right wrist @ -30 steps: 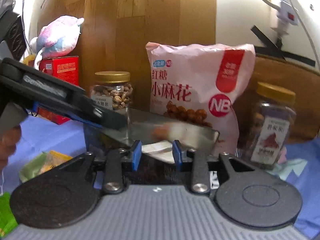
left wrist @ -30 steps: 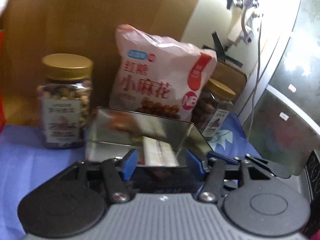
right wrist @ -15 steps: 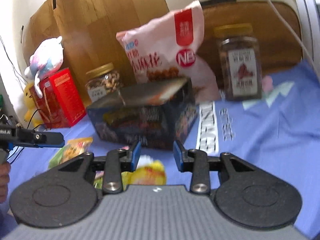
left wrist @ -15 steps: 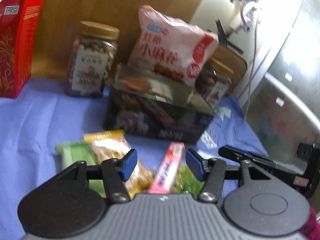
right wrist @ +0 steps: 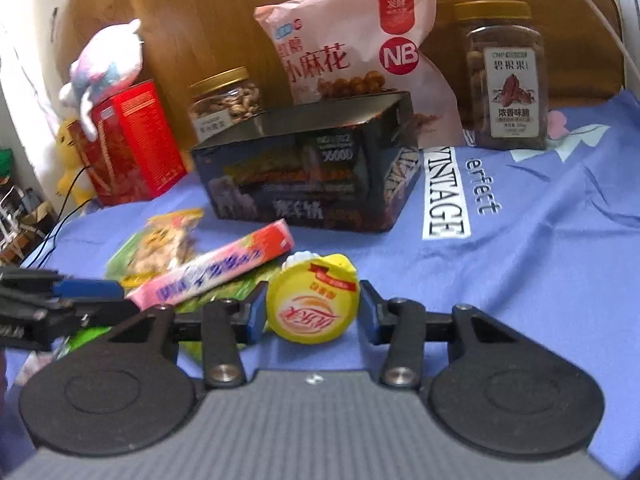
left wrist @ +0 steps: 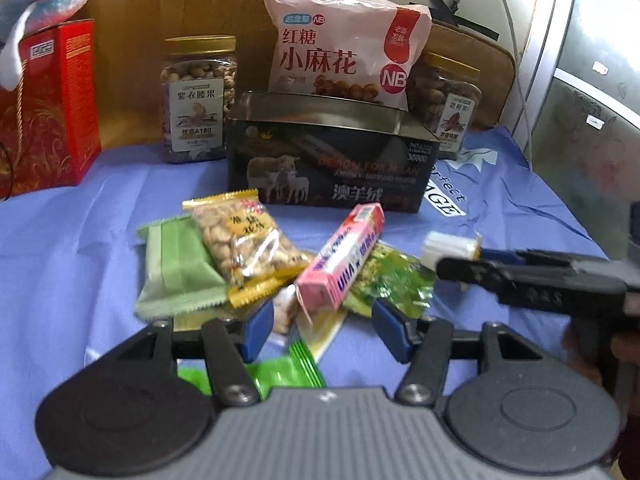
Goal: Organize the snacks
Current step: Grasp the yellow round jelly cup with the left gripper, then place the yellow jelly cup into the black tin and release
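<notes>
Right hand-held gripper (right wrist: 313,311) stood open around the yellow cup (right wrist: 313,304) at lower centre of the frame — grasping step, I judged. Left hand-held gripper (left wrist: 323,330) was open above the pink box (left wrist: 345,258). Next: close, carry to the tin (right wrist: 308,168).

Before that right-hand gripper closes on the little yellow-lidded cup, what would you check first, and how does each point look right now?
1. Right gripper open wide enough: ok, a blue pad sits on each side of the yellow cup.
2. Cup centred between the pads: ok, roughly.
3. Pink box clear of the cup: cannot tell, its end lies very close.
4. Left gripper out of the way: ok, open and empty over the snack pile.
5. Dark box open to receive snacks: ok.
</notes>
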Demonstrator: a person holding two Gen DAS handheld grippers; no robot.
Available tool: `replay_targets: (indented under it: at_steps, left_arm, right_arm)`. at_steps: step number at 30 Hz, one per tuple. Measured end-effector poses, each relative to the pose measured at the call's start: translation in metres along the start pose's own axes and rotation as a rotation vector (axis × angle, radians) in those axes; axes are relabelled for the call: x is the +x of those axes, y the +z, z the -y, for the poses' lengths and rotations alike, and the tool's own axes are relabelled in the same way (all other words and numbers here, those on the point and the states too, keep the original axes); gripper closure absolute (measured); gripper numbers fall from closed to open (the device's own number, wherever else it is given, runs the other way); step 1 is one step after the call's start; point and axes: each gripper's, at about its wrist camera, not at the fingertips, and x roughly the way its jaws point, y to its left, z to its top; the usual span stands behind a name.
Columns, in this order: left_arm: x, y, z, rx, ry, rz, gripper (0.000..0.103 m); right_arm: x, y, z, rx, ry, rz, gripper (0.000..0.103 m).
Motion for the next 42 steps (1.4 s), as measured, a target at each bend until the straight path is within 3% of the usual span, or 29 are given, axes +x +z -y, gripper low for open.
replay_targets:
  at_steps: [5, 10, 17, 22, 28, 33, 36, 37, 39, 42]
  left_arm:
    - [-0.014, -0.011, 0.012, 0.016, -0.032, -0.004, 0.047]
    - [-0.032, -0.019, 0.026, 0.031, -0.107, 0.012, 0.041]
    - [-0.046, -0.029, 0.024, -0.02, -0.172, -0.001, 0.041]
    - [-0.049, -0.038, 0.023, -0.039, -0.217, -0.029, 0.04]
    - [-0.044, -0.041, 0.045, -0.009, -0.33, -0.068, 0.04]
    - [-0.038, -0.045, 0.061, 0.037, -0.328, -0.091, 0.04]
    - [-0.032, -0.049, 0.06, 0.024, -0.328, -0.118, 0.046]
    - [-0.031, -0.05, 0.058, 0.015, -0.337, -0.128, 0.052]
    - [-0.029, -0.051, 0.055, -0.006, -0.391, -0.146, 0.067]
    - [-0.032, -0.048, 0.055, 0.005, -0.386, -0.134, 0.069]
  right_arm:
    - [-0.045, -0.029, -0.024, -0.095, 0.076, -0.031, 0.054]
    - [-0.084, -0.049, -0.059, -0.299, 0.115, -0.1, 0.053]
    - [-0.071, -0.061, -0.098, -0.451, 0.111, -0.101, 0.052]
    - [-0.071, -0.069, -0.095, -0.414, 0.089, -0.072, 0.051]
    - [-0.082, -0.086, -0.083, -0.326, 0.068, -0.049, 0.044]
    - [-0.092, -0.097, -0.075, -0.276, 0.059, -0.02, 0.044]
    - [-0.094, -0.099, -0.072, -0.257, 0.076, -0.004, 0.044]
    - [-0.094, -0.099, -0.072, -0.258, 0.084, -0.002, 0.046]
    - [-0.092, -0.1, -0.074, -0.269, 0.096, 0.0, 0.066]
    - [-0.089, -0.102, -0.081, -0.31, 0.095, 0.006, 0.069]
